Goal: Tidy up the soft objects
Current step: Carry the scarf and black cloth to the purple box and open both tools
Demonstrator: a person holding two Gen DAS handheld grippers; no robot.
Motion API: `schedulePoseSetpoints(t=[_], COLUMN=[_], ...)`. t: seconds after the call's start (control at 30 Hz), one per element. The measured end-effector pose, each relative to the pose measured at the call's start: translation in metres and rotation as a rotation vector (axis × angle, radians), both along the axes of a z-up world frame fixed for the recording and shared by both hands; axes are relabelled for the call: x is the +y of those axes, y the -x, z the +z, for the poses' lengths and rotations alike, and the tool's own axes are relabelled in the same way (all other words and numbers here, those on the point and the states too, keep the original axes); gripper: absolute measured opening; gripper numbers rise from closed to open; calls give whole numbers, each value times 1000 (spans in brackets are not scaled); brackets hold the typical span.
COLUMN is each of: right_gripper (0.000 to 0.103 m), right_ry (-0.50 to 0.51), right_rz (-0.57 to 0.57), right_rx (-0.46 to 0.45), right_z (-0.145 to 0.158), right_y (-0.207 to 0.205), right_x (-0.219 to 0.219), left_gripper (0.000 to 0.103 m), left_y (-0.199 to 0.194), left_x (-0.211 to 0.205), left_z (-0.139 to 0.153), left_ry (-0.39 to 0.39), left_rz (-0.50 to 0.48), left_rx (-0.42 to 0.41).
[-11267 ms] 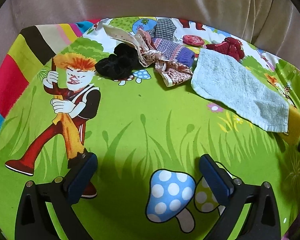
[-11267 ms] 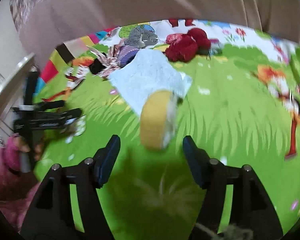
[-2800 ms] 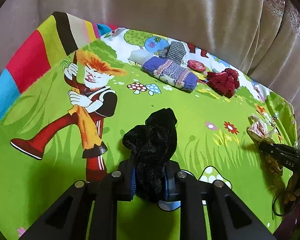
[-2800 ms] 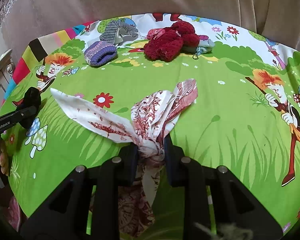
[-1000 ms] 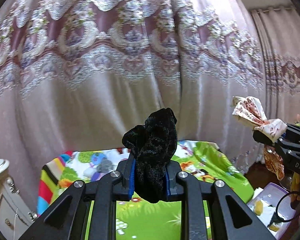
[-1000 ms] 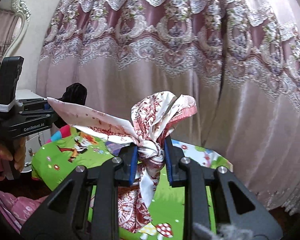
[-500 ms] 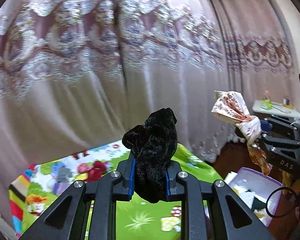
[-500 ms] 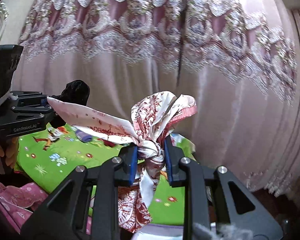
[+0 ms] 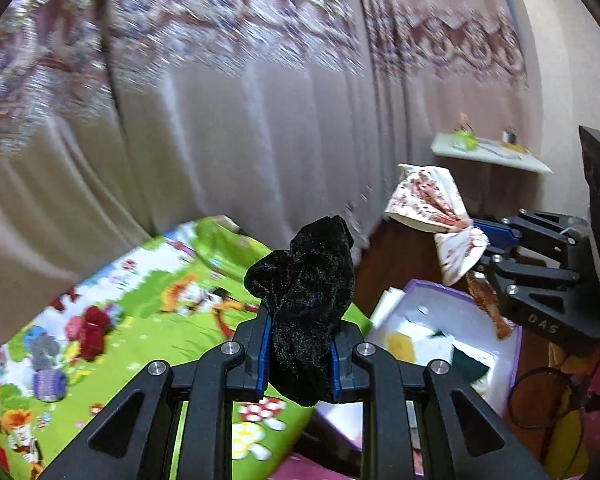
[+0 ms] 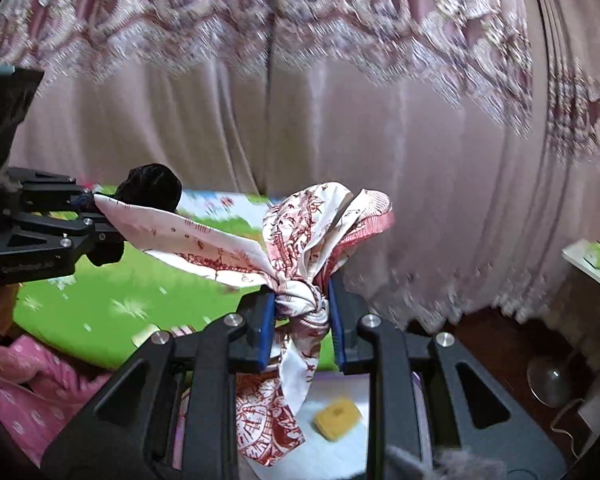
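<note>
My left gripper (image 9: 299, 354) is shut on a crumpled black velvet cloth (image 9: 306, 276) that stands up between its blue pads. My right gripper (image 10: 302, 322) is shut on the knot of a white scarf with a red print (image 10: 300, 240); its tails hang down and stick out left. Both hang in the air beside the green cartoon mat (image 9: 148, 320). A white box with a purple rim (image 9: 440, 320) lies below, holding a yellow sponge (image 10: 338, 417) and cloths. The right gripper (image 9: 480, 240) with the scarf (image 9: 428, 200) shows at right in the left wrist view; the left gripper (image 10: 92, 210) with the black cloth (image 10: 150, 190) shows at left in the right wrist view.
On the mat lie a red knitted piece (image 9: 94, 330), a purple knitted piece (image 9: 48, 384) and a checked cloth (image 9: 44, 348). Pink patterned curtains (image 10: 300, 100) fill the background. A white shelf (image 9: 488, 154) stands at the right. A pink sleeve (image 10: 28, 392) is at lower left.
Both grippers have swung right and dipped, away from the mat toward the purple-rimmed box, which has come into view. The black cloth and the scarf stay gripped as before.
</note>
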State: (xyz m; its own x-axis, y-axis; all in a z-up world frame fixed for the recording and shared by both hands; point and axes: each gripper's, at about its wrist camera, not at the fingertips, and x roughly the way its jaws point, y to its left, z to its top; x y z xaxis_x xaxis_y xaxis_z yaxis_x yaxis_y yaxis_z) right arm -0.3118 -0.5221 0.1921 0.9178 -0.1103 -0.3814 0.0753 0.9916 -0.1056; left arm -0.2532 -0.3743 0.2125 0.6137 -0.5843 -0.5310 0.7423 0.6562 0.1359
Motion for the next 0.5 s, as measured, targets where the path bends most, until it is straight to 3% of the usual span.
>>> schedulePoseSetpoints(t=[0.23,0.4,0.43,0.47,0.5], right_gripper=[27,27,27,29,37], right_ry=[8,-2,-12,-24,-34], right_rz=[-114,-182,-190,-192,-182], right_rx=[148,242,254,272,299], right_z=[-42,-66,-68,-71,-75], right_y=[5,7,8,9,9], right_x=[-31,-54,-58,-62,-64], left_gripper=[23,26,29,40,55], left_y=[6,1,0,-1,-3], left_x=[-52,-74,-77,-78,-80], left_z=[-47,-90,-96,-103,-111], left_ry=[-90,-110,-106,-102,-112], left_rz=[-123,-180,-190,-208,-234], left_rx=[158,326,357,401,451])
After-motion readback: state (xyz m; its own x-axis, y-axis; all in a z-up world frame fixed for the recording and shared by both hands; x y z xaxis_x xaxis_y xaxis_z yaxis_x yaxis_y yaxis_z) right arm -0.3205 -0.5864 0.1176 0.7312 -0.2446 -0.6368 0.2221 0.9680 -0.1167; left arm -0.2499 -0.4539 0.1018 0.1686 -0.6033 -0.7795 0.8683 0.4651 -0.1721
